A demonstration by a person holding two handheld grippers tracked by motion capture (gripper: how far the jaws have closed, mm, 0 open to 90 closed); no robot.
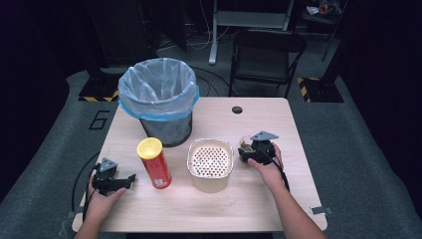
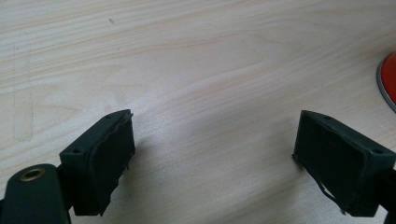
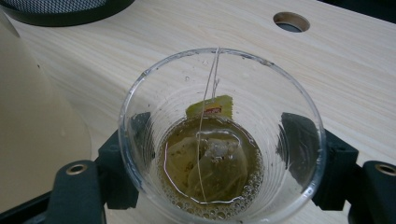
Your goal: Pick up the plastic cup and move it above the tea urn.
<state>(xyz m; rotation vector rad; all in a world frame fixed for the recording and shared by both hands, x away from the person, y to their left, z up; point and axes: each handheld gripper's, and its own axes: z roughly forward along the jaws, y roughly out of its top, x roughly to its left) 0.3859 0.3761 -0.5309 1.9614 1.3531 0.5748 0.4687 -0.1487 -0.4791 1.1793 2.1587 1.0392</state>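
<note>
My right gripper (image 1: pixel 247 151) sits at the right of the wooden table (image 1: pixel 259 199), its jaws set on either side of a clear glass cup (image 3: pixel 219 140); through the glass wall I see a black pad pressed against each side, so the cup is pinched between them. In the cup lies a tea bag (image 3: pixel 210 163) in a shallow pool of greenish-brown tea, its string (image 3: pixel 211 88) running up over the rim. A small yellow-green tag with a red mark is stuck to the inner wall; I cannot read any writing on it.

My left gripper (image 1: pixel 128 178) rests near the table's left front edge, jaws spread wide with bare wood between them.

Between the two stand a red cylindrical can (image 1: pixel 156 166) with a yellow lid and a cream container (image 1: pixel 211 174) topped by a perforated insert. The can's label is too small to read. Behind them is a black mesh bin (image 1: pixel 166 127) lined with a pale blue bag. On the floor at the left I read a large "6" (image 1: pixel 98 119). A cable hole (image 1: pixel 237 109) sits near the table's far edge.
</note>
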